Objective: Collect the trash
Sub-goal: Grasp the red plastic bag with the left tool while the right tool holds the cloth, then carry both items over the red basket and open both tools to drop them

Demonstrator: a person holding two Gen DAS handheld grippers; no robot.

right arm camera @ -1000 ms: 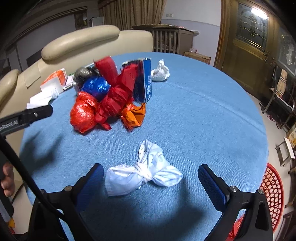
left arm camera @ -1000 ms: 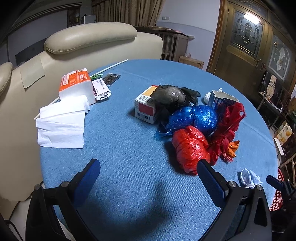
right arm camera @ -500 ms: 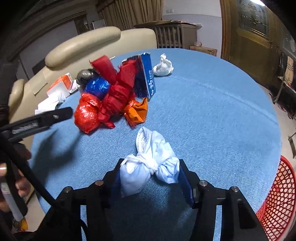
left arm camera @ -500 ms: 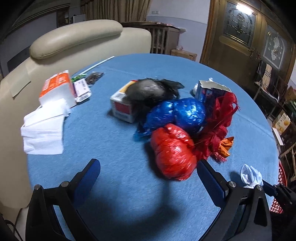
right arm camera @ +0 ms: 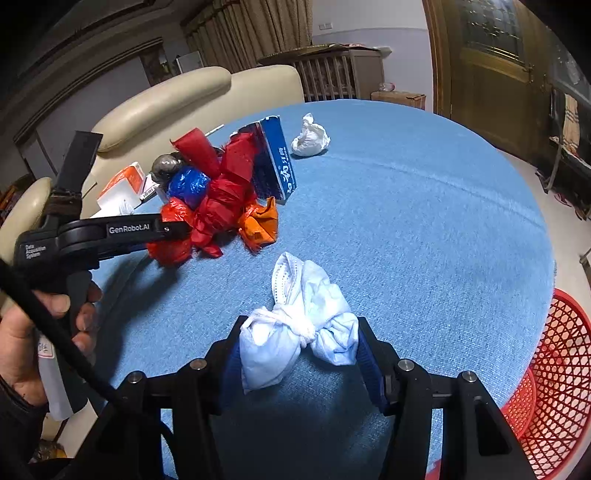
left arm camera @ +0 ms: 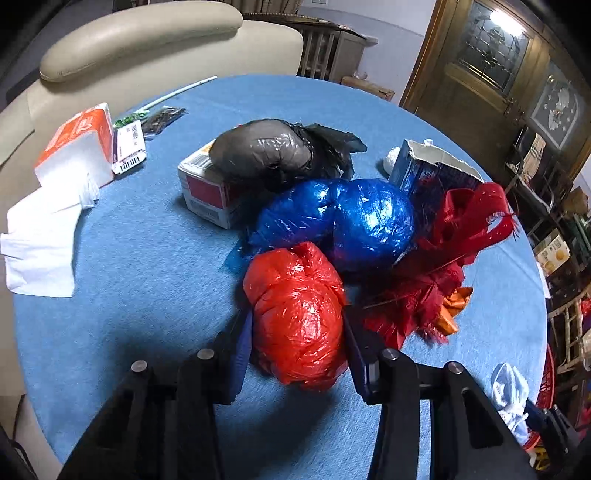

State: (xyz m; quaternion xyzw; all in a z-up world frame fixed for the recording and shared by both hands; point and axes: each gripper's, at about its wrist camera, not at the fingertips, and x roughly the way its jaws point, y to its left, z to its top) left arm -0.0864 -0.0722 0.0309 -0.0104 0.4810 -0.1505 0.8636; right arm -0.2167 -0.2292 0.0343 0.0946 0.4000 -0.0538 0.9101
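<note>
My left gripper (left arm camera: 297, 332) hugs the red bag (left arm camera: 297, 314) right between its fingers. My right gripper (right arm camera: 299, 354) squeezes the white bundle (right arm camera: 299, 332) near its knot. Both feel soft, light and squishy, I think. The red basket (right arm camera: 546, 387) waits to the right.

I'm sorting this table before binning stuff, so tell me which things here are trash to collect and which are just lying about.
Trash to collect:
tied red plastic bag in the left claw
knotted white mask bundle in the right claw
tied blue plastic bag
tied black plastic bag
red mesh basket, likely the bin

Lying about:
orange tissue pack
beige leather sofa
</note>
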